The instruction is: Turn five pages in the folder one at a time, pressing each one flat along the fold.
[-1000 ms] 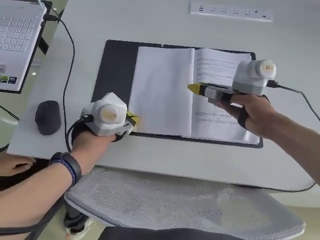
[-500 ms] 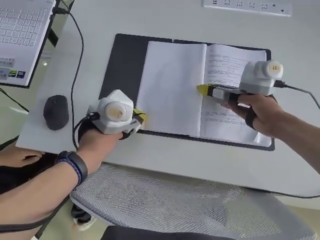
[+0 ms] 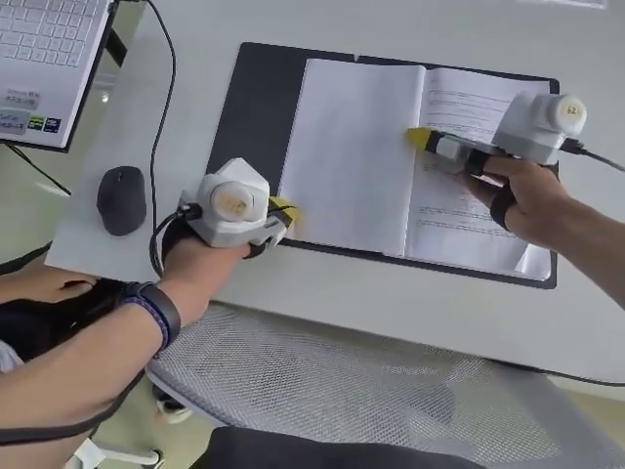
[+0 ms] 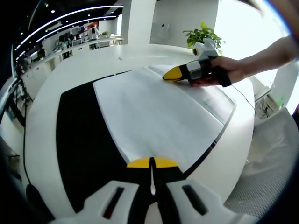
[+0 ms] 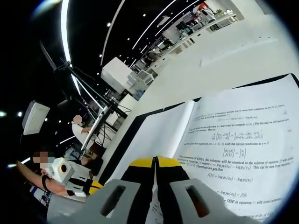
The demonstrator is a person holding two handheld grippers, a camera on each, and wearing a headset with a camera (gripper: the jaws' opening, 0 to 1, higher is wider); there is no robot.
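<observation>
The folder lies open on the white table, its black cover (image 3: 249, 107) showing at the left. A blank white page (image 3: 352, 147) lies left of the fold and a printed page (image 3: 469, 205) right of it. My right gripper (image 3: 422, 139) is shut, with its yellow tips down on the fold in the upper half; its own view shows the tips (image 5: 155, 162) over the printed page (image 5: 233, 135) beside the fold. My left gripper (image 3: 286, 213) is shut at the blank page's near left corner, tips (image 4: 152, 163) resting on the page's edge (image 4: 154, 116). The right gripper (image 4: 170, 73) also appears across the page.
A laptop (image 3: 44, 59) stands at the far left, with a black mouse (image 3: 121, 199) and a cable (image 3: 166, 88) between it and the folder. A grey mesh chair (image 3: 371, 391) sits under the table's near edge. A potted plant (image 4: 202, 35) stands beyond the folder.
The head camera has shifted, moving the whole scene right and up. The right gripper has slid slightly up the fold. The left gripper holds at the page's corner.
</observation>
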